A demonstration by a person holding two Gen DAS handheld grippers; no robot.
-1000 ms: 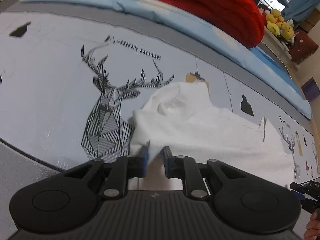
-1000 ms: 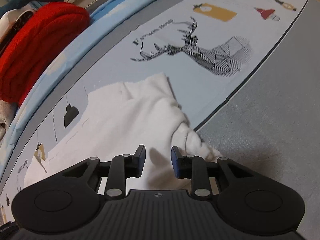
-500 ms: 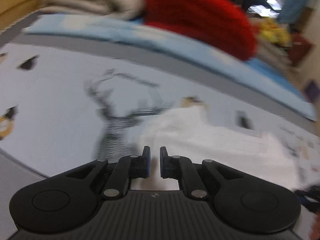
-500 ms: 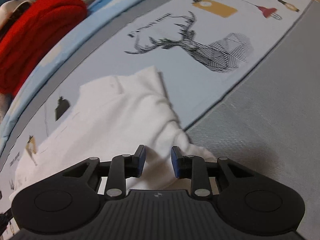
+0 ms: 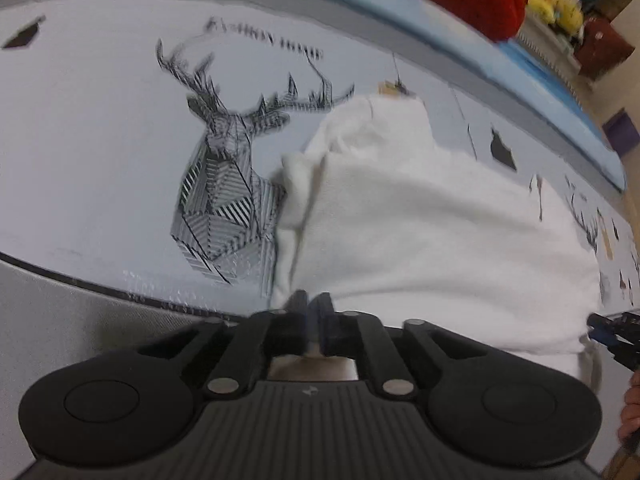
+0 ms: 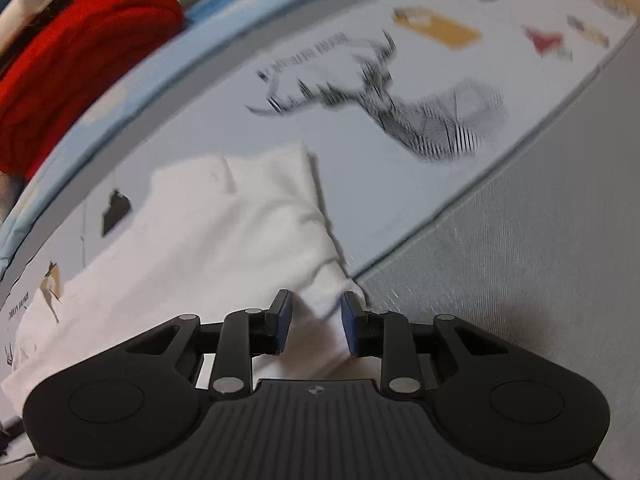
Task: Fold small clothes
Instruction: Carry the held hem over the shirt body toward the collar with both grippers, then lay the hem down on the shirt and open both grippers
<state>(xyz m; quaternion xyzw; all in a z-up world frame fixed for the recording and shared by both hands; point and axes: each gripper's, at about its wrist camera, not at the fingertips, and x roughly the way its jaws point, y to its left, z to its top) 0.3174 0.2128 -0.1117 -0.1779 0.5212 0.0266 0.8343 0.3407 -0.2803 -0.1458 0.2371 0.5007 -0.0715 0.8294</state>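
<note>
A small white garment [image 5: 432, 232] lies partly folded on a pale printed mat with a deer drawing [image 5: 224, 184]. My left gripper [image 5: 314, 304] is shut on the garment's near edge, beside a bunched fold at its left side. In the right wrist view the same white garment [image 6: 208, 240] spreads to the left. My right gripper [image 6: 314, 312] is open, its blue pads either side of a bunched corner of the cloth. The right gripper's tip shows at the far right of the left wrist view [image 5: 616, 336].
A red knitted item [image 6: 72, 72] and a light blue blanket [image 5: 400, 4] lie along the mat's far side. A grey mat border [image 6: 540, 248] runs to the right. Yellow plush toys [image 5: 556, 4] sit at the far right.
The left gripper's jaws have closed from a narrow gap onto the garment's edge and it has moved closer over the cloth. The right gripper stays open and has shifted slightly over the bunched corner.
</note>
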